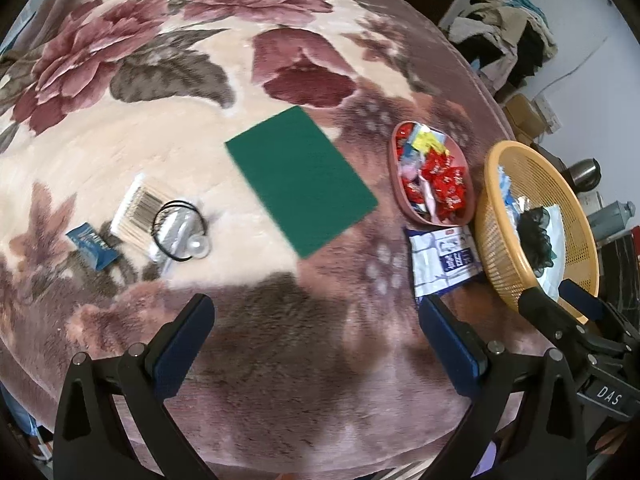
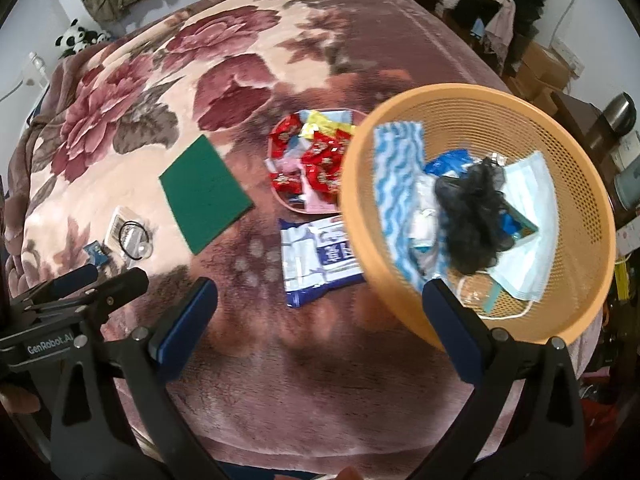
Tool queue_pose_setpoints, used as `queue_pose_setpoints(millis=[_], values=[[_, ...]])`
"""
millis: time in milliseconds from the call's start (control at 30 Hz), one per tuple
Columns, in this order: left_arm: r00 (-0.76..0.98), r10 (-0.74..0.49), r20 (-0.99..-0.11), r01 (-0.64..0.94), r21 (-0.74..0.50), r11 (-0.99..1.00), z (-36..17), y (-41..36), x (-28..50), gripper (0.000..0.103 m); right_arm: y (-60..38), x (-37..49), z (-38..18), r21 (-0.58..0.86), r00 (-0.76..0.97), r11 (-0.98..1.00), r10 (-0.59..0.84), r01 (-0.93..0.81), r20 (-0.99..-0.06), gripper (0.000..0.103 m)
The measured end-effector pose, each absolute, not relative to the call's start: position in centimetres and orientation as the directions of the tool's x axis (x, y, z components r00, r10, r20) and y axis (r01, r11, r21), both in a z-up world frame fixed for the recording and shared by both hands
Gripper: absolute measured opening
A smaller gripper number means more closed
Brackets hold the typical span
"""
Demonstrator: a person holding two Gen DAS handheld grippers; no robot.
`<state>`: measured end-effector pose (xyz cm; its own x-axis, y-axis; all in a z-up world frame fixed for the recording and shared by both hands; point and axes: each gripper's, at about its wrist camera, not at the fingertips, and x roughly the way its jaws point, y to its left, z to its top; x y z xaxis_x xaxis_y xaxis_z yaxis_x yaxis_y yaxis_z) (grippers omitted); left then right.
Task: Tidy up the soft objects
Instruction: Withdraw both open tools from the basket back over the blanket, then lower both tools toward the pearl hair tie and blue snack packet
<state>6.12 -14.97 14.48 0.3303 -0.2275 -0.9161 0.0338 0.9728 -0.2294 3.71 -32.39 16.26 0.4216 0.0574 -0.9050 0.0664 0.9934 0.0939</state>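
Note:
A green scouring pad [image 1: 301,179] [image 2: 205,193] lies flat on the floral blanket. To its left lie a black hair tie with a pearl [image 1: 181,232] [image 2: 136,239], a cotton swab pack [image 1: 134,210] and a small blue packet [image 1: 93,245]. A wet-wipes pack [image 1: 442,258] [image 2: 318,258] lies beside an orange mesh basket [image 1: 504,248] [image 2: 576,168], which holds a black scrunchie [image 2: 472,220], a face mask [image 2: 528,216] and a blue-striped cloth [image 2: 394,160]. My left gripper [image 1: 316,320] is open and empty above the blanket. My right gripper [image 2: 320,300] is open and empty by the basket's near rim.
A pink dish [image 1: 464,216] [image 2: 288,200] of red candy wrappers sits between pad and basket. Piled clothes [image 1: 504,28], boxes and a flask [image 2: 620,114] stand beyond the bed's right edge. A toy panda [image 2: 76,40] sits at the far left.

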Motion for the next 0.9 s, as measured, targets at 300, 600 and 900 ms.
queue_pose_setpoints(millis=[300,600,900], values=[[0.330,-0.213,-0.920,-0.044,-0.240,0.970,13.5,-10.6,6.1,0.102,-29.7,4.5,15.4,0.095,0.402,0.995,0.077,0.024,-0.912,0.103],[0.328,-0.187,-0.926,-0.144,-0.245,0.959,12.2,-5.1,6.1,0.102,-25.7,5.8,14.1,0.108,0.373,0.994,0.113,-0.036,-0.921,0.103],[0.313,-0.168,-0.935,-0.230,-0.246,0.942,10.5,-0.6,5.9,0.102,-21.9,7.0,12.7,0.123,0.338,0.987,0.149,-0.099,-0.929,0.103]])
